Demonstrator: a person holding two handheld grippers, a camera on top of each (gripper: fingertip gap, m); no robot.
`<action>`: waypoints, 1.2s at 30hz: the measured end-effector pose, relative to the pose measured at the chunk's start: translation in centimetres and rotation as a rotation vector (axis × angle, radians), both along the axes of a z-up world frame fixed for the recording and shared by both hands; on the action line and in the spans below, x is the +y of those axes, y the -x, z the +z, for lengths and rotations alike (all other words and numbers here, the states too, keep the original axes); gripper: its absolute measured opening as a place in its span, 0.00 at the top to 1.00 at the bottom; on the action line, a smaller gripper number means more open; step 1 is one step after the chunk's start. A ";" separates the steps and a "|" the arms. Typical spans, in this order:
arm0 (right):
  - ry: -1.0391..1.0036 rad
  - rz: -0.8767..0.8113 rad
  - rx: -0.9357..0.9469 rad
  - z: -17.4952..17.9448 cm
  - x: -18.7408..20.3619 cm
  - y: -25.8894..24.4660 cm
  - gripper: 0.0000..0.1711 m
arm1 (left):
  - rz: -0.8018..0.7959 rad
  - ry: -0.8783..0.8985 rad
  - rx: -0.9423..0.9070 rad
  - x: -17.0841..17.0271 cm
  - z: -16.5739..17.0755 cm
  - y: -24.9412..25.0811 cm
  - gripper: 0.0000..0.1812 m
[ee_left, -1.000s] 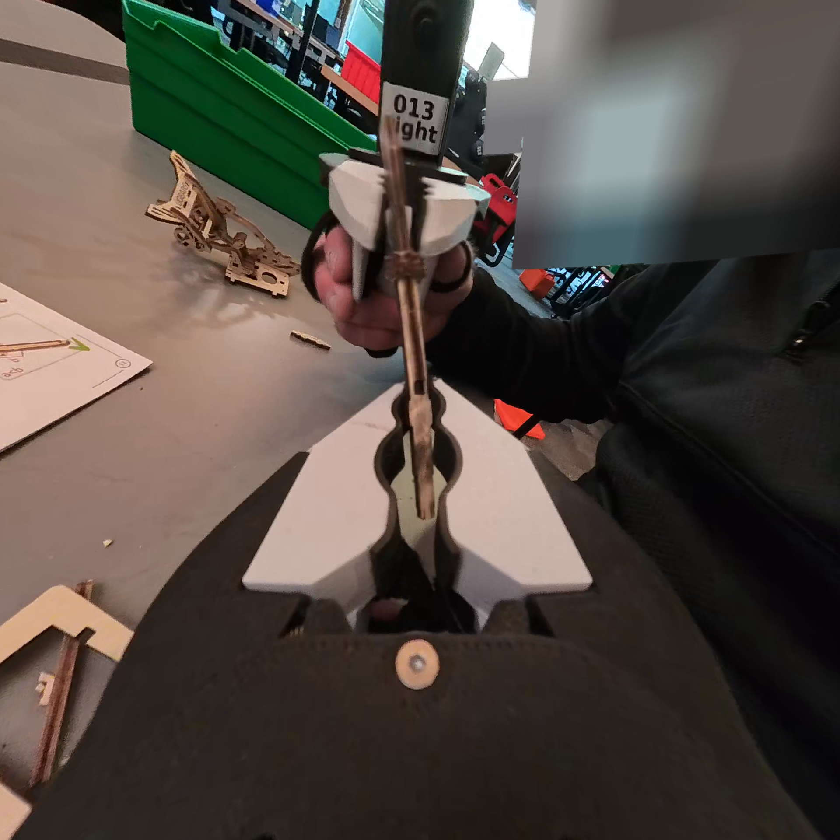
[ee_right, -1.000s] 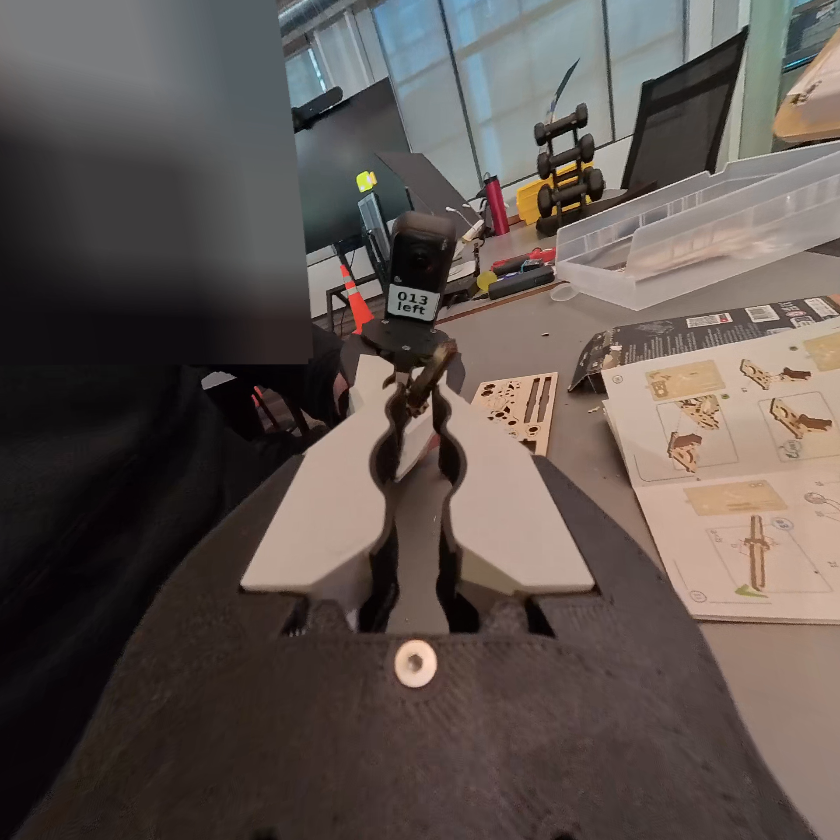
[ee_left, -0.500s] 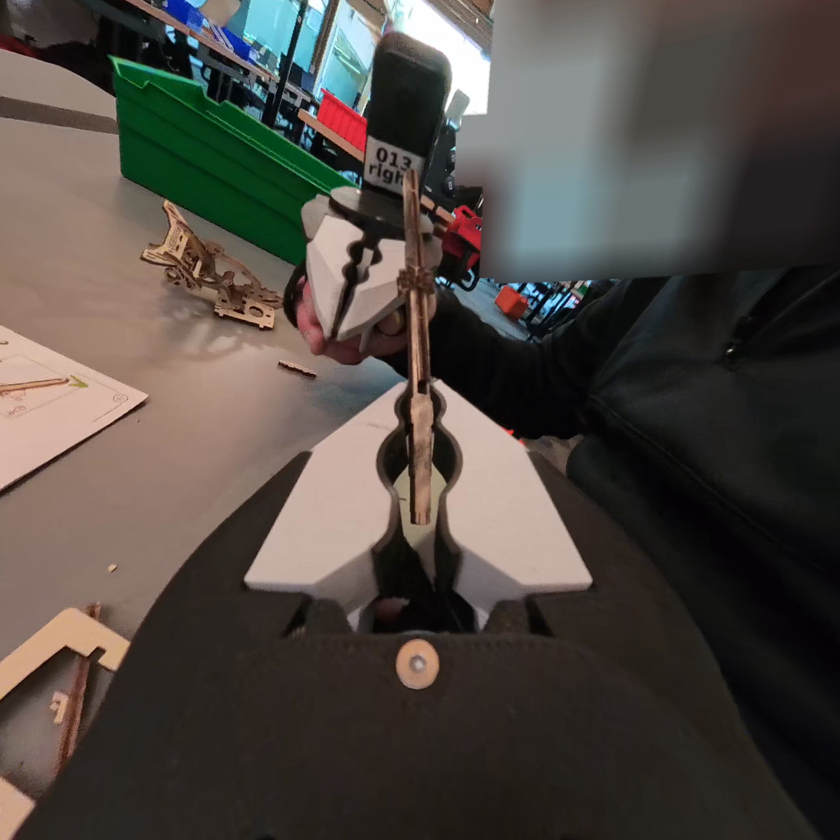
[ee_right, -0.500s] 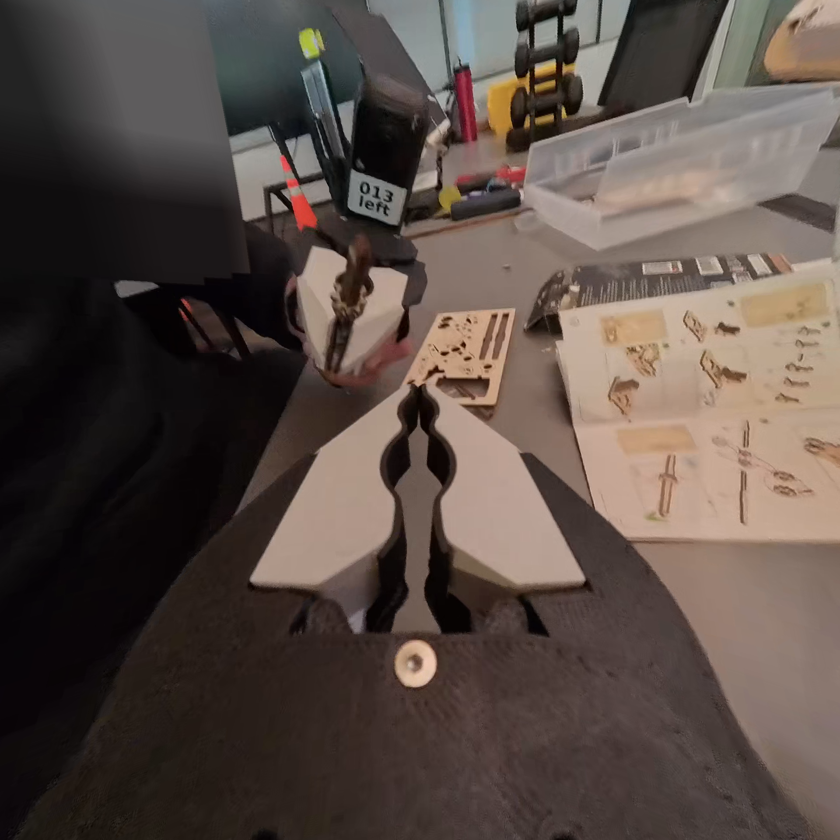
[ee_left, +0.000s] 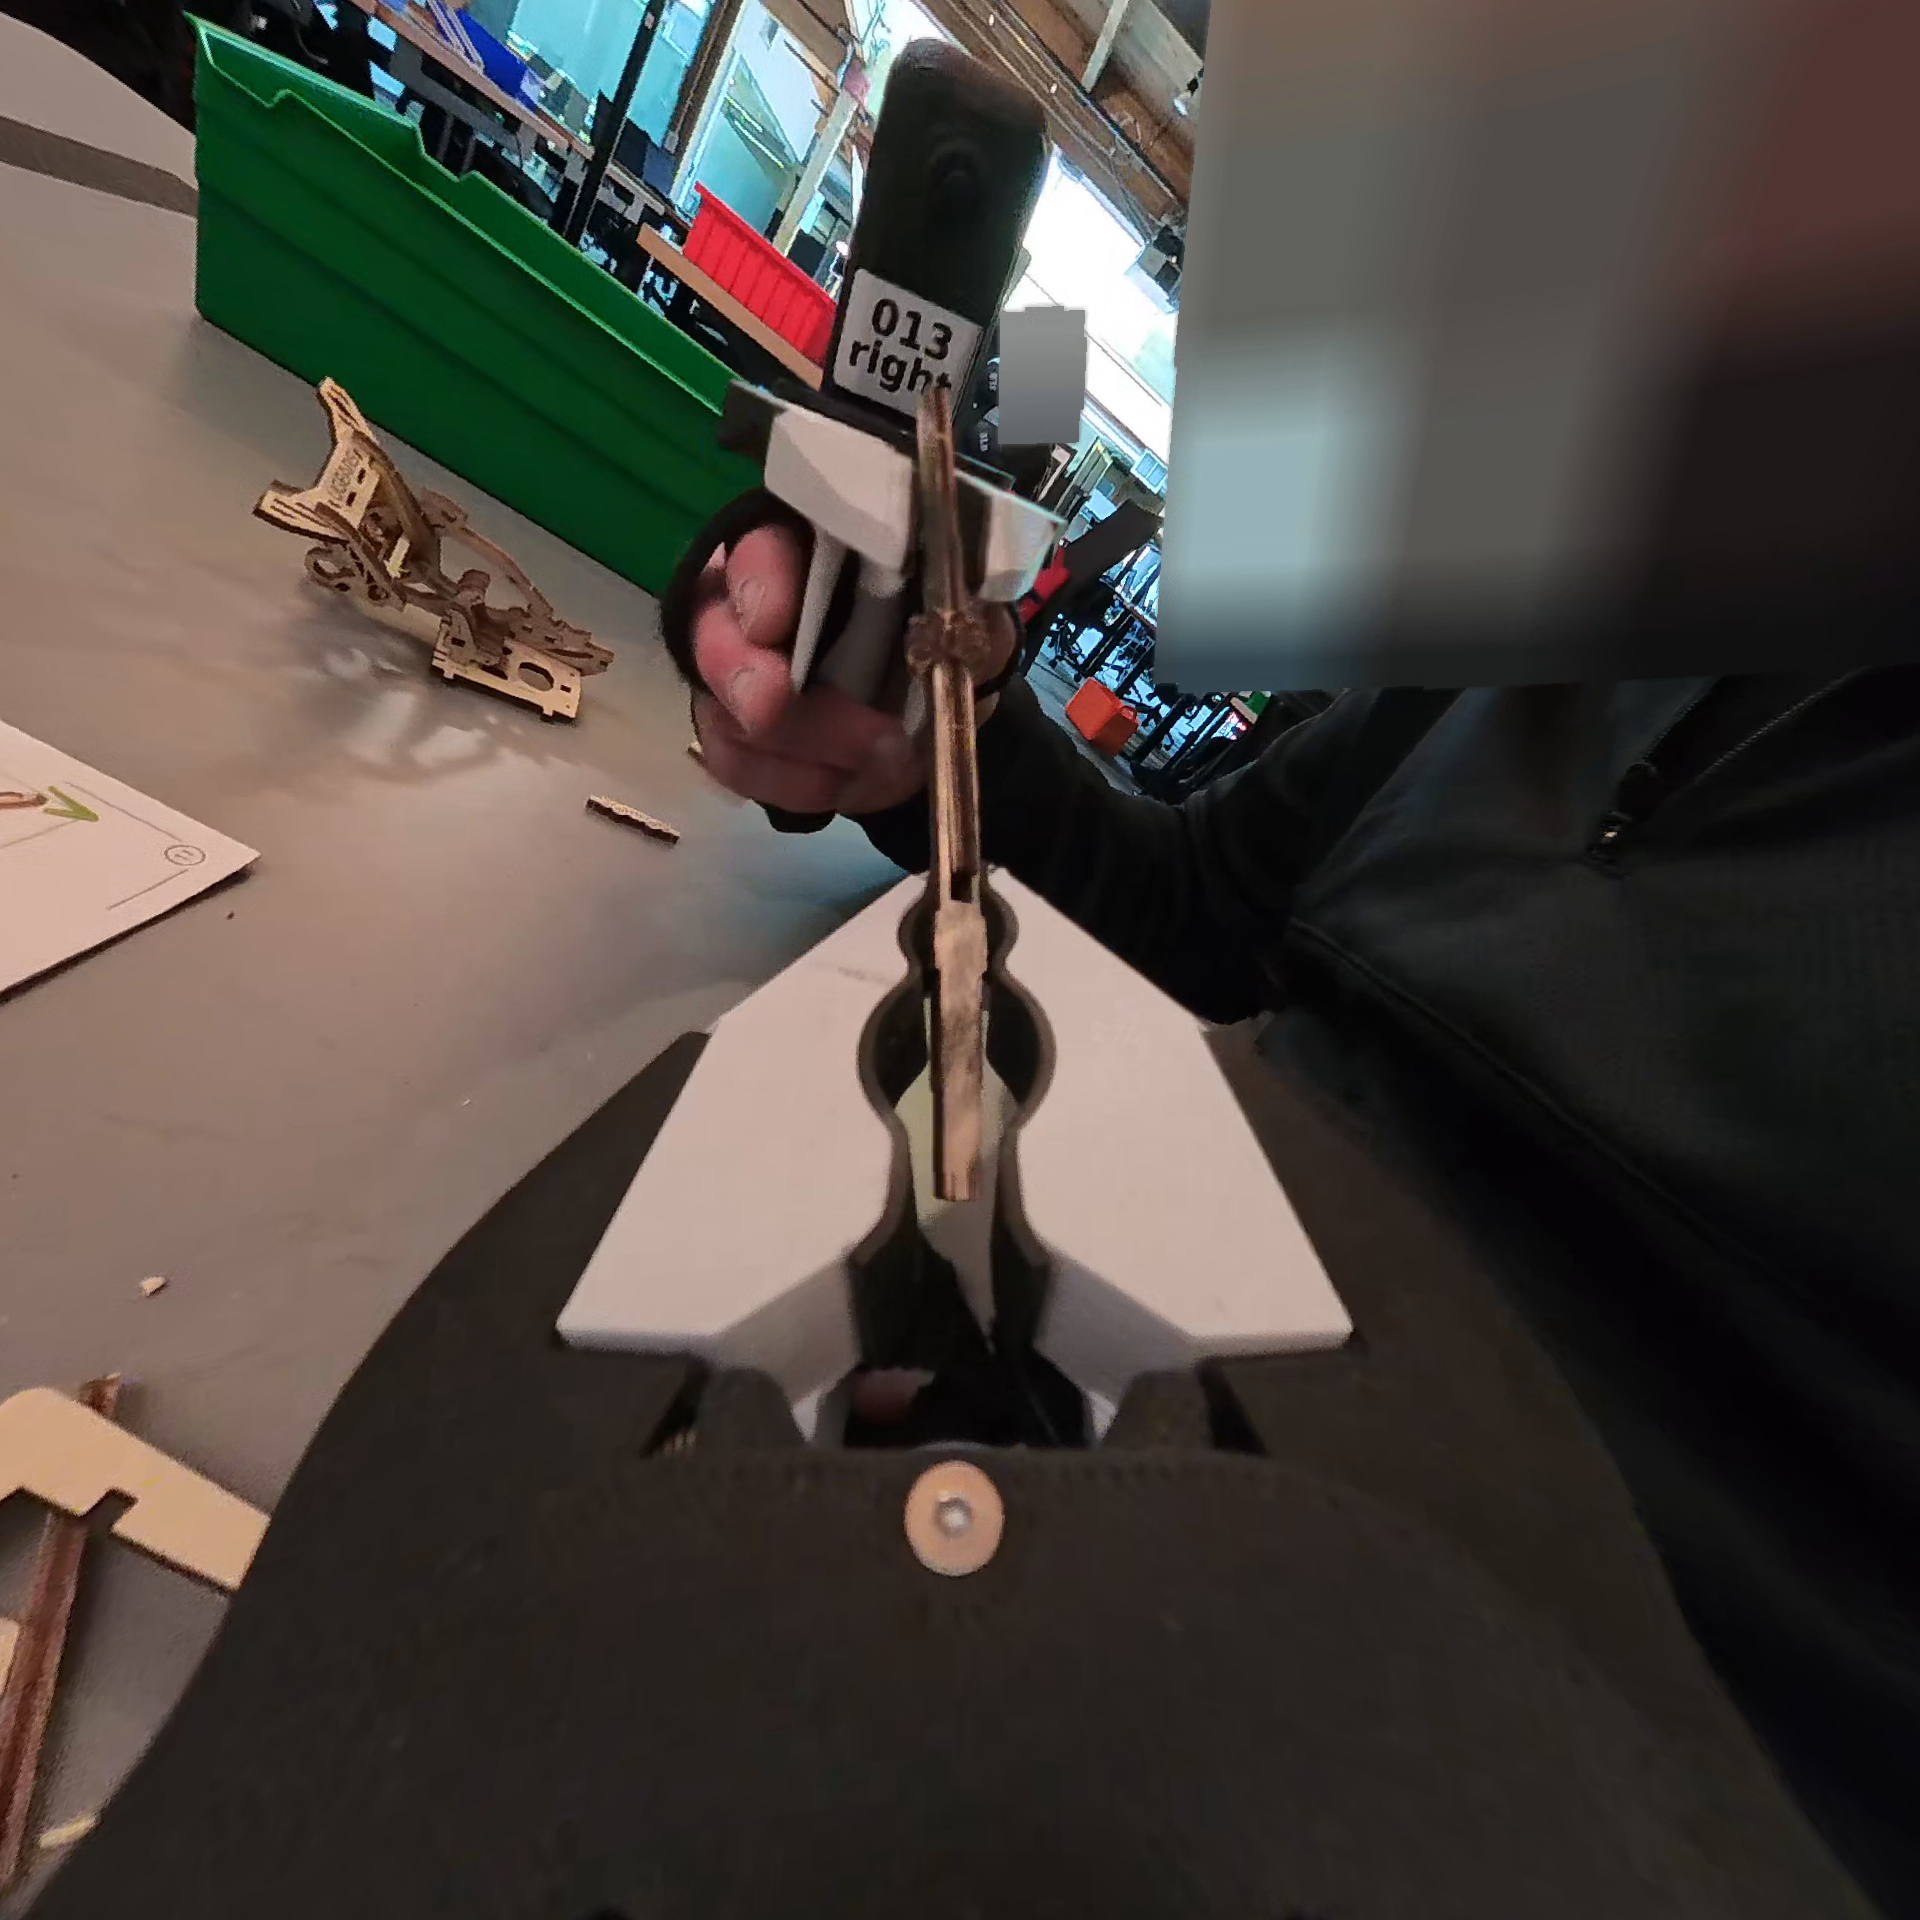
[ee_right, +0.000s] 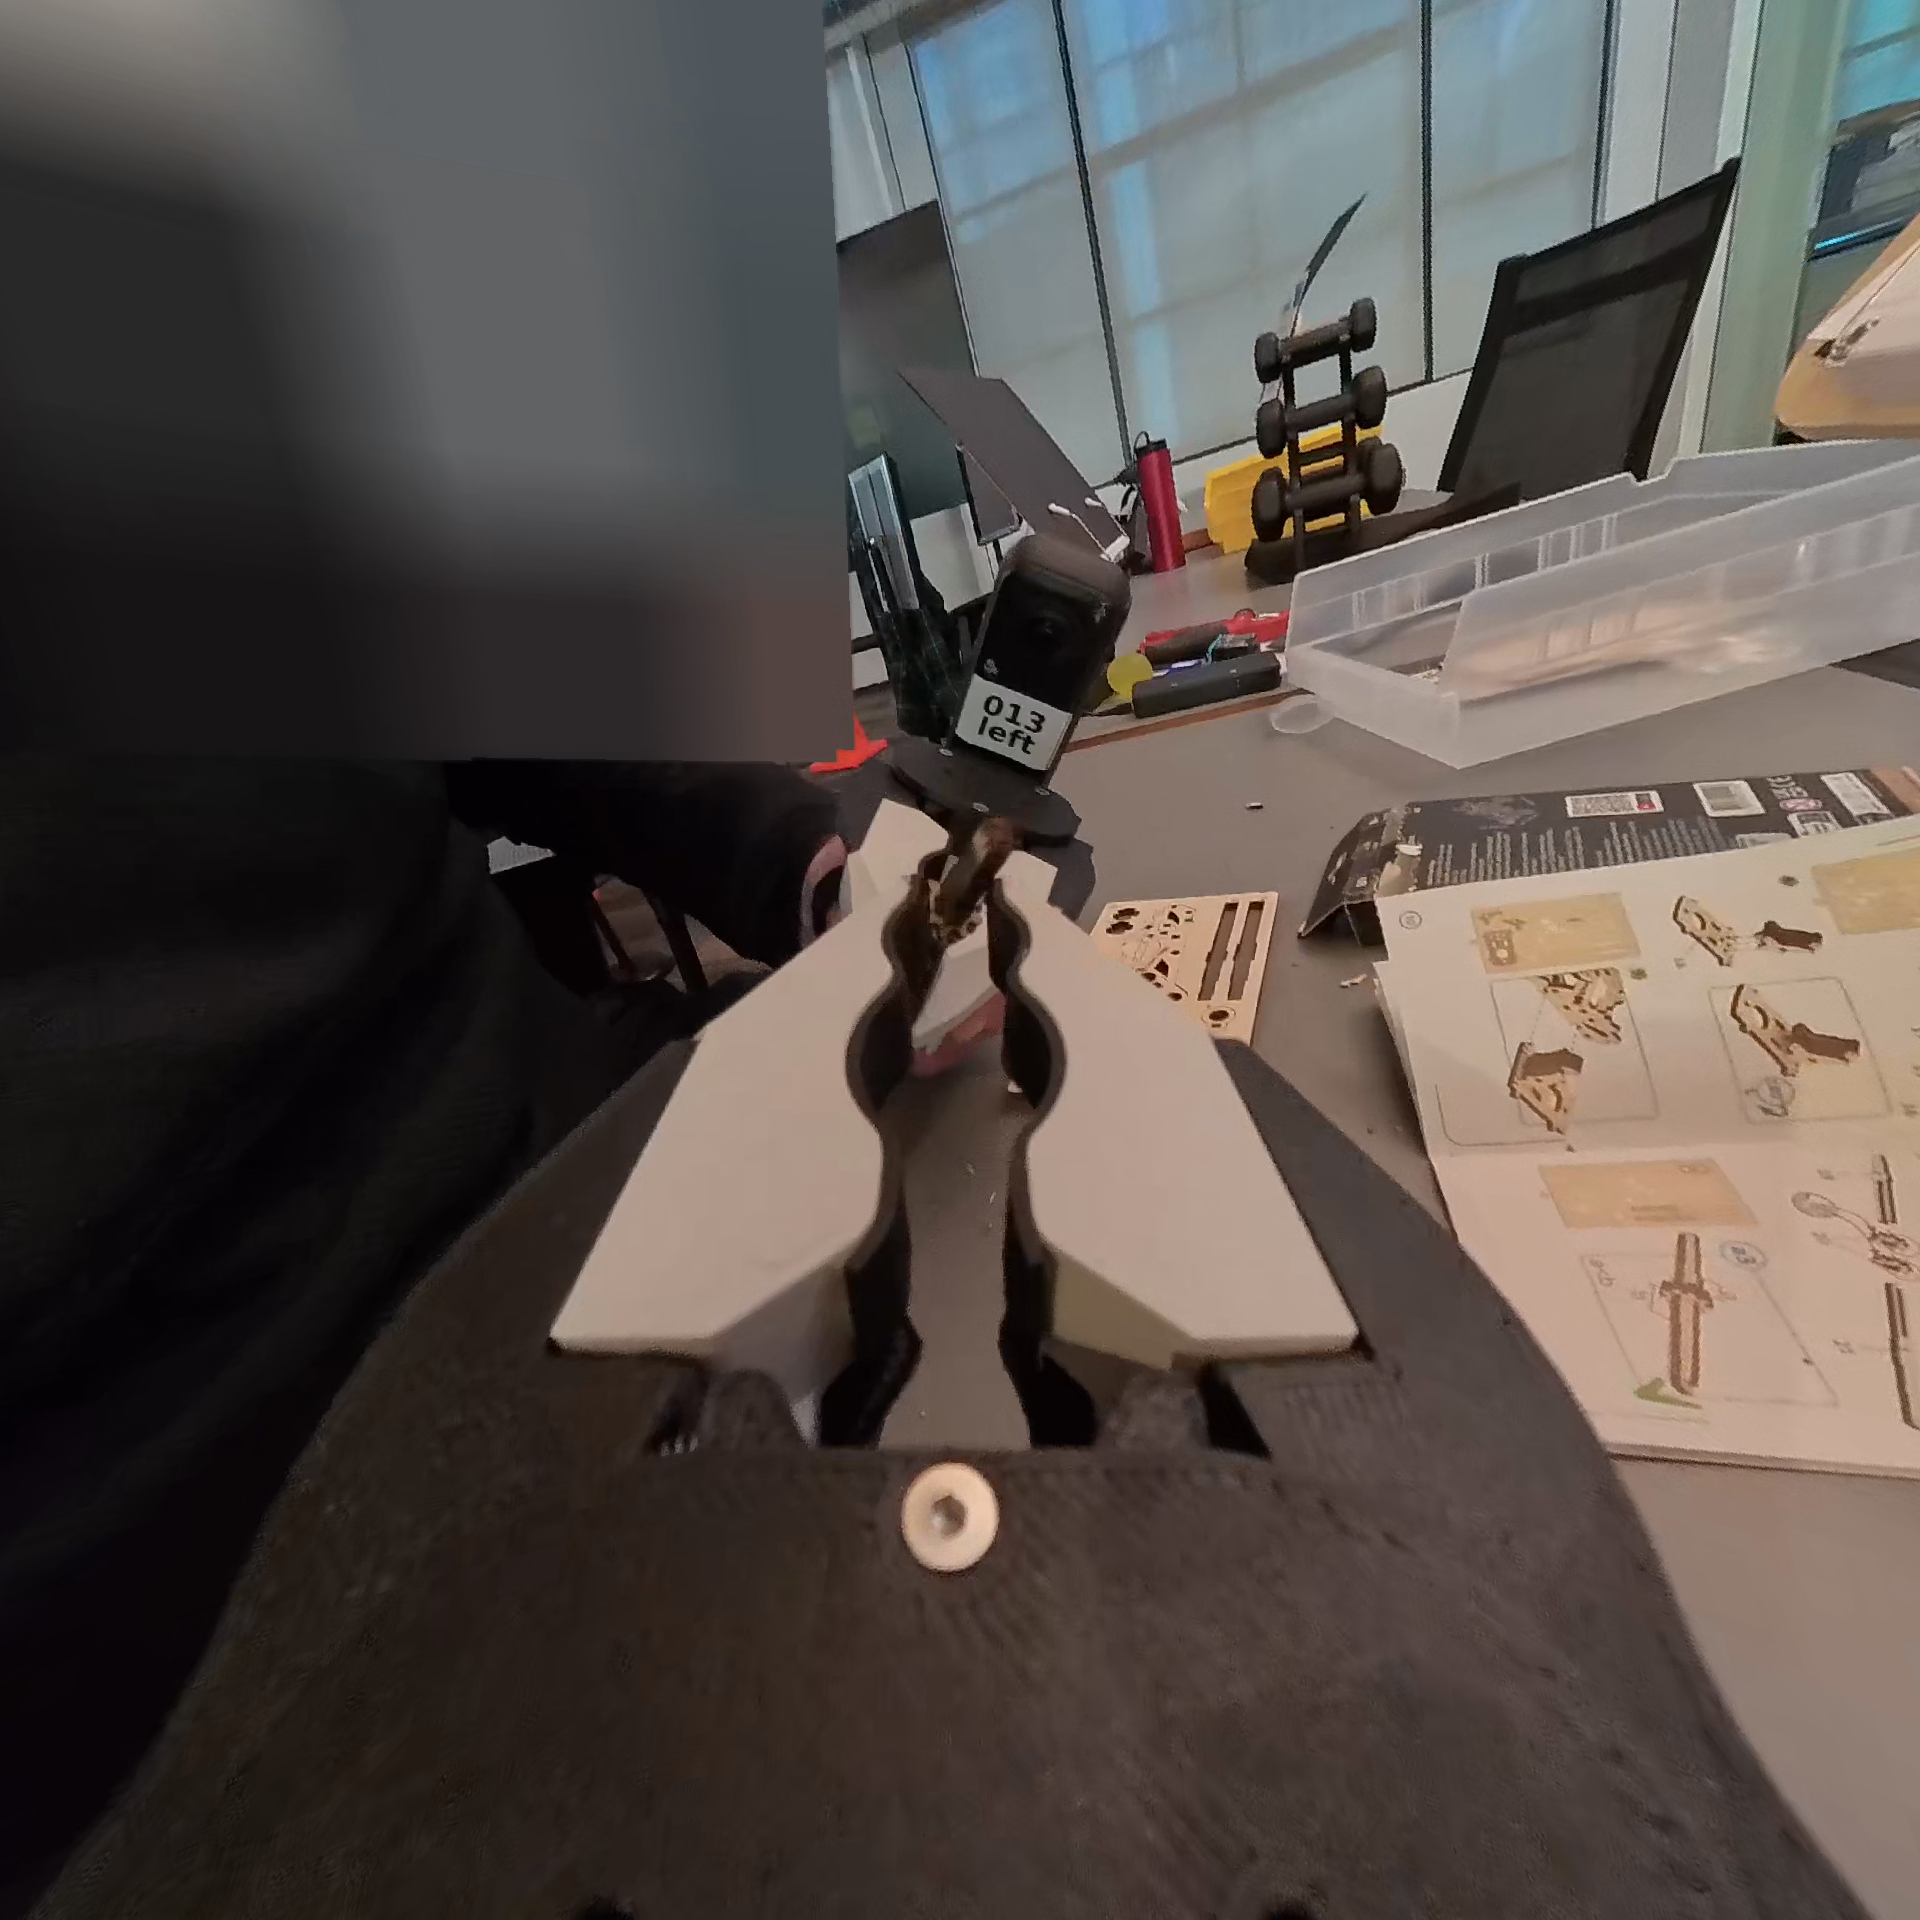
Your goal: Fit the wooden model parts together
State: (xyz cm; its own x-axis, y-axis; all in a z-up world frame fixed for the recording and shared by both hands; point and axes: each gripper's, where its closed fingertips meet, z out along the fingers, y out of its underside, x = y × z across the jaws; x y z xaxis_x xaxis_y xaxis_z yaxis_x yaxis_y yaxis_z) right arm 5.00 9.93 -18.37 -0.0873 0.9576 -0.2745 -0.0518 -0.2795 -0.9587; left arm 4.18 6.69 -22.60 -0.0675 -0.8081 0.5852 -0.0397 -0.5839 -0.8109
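The left gripper (ee_left: pixel 951 914) is squeezed shut on a long thin wooden stick (ee_left: pixel 954 831), and it holds the stick up in the air above the grey table (ee_left: pixel 343 987). The stick points away toward the right gripper (ee_left: pixel 902 603). A small toothed wooden piece (ee_left: pixel 948 642) sits across the stick about halfway up. In the right wrist view, the right gripper's fingers have a gap between them, with the top of the stick at the tips, but I cannot tell if they touch it. From here, a few things could go wrong. The stick is very thin, so it could bend or snap if the right gripper pushes sideways on it. The small piece could slide crooked and get stuck if the push is not straight along the stick. The stick could also slip or twist in the left gripper, because only the tips pinch it. If it drops, it could land near the half-built wooden model (ee_left: pixel 436 582) or the paper instructions (ee_right: pixel 1662 1122). A little loose wooden bit (ee_left: pixel 632 818) already lies on the table. Going slowly and straight looks like the safe way.
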 end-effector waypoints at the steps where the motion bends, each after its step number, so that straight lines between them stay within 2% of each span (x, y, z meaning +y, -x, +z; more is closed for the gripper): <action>1: -0.007 -0.001 0.001 0.0 -0.1 0.0 0.97 | 0.000 -0.011 0.011 0.0 -0.2 -0.1 0.98; 4: -0.096 -0.006 -0.027 -0.1 -0.8 -0.1 0.99 | 0.014 -0.113 0.094 0.0 -1.0 -0.4 0.98; 10: -0.516 -0.121 -0.136 -0.1 -2.5 0.2 1.00 | 0.110 -0.514 0.354 1.9 -2.6 0.2 0.95; 15: -0.799 -0.213 -0.255 -0.9 -3.5 1.2 1.00 | 0.176 -0.672 0.482 3.3 -3.5 0.9 0.93; 19: -0.925 -0.265 -0.316 -1.3 -3.8 1.6 1.00 | 0.211 -0.733 0.526 3.9 -3.6 1.1 0.94; 27: -1.044 -0.324 -0.356 -1.6 -3.9 2.0 0.99 | 0.272 -0.851 0.581 4.9 -3.4 1.5 0.94; 33: -1.087 -0.350 -0.354 -1.4 -4.2 2.3 1.00 | 0.339 -0.773 0.616 6.3 -3.8 2.2 0.86; 36: -1.098 -0.355 -0.372 -1.7 -4.0 2.3 0.99 | 0.322 -0.728 0.637 6.2 -4.2 2.2 0.87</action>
State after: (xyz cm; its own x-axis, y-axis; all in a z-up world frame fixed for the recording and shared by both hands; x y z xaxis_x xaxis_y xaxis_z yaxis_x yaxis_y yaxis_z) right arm 2.68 5.90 -20.09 0.1389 0.6513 0.7460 0.3681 0.6654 -0.6494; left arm 2.01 12.90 -26.80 0.3684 -0.9069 -0.2044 -0.5162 -0.0168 -0.8563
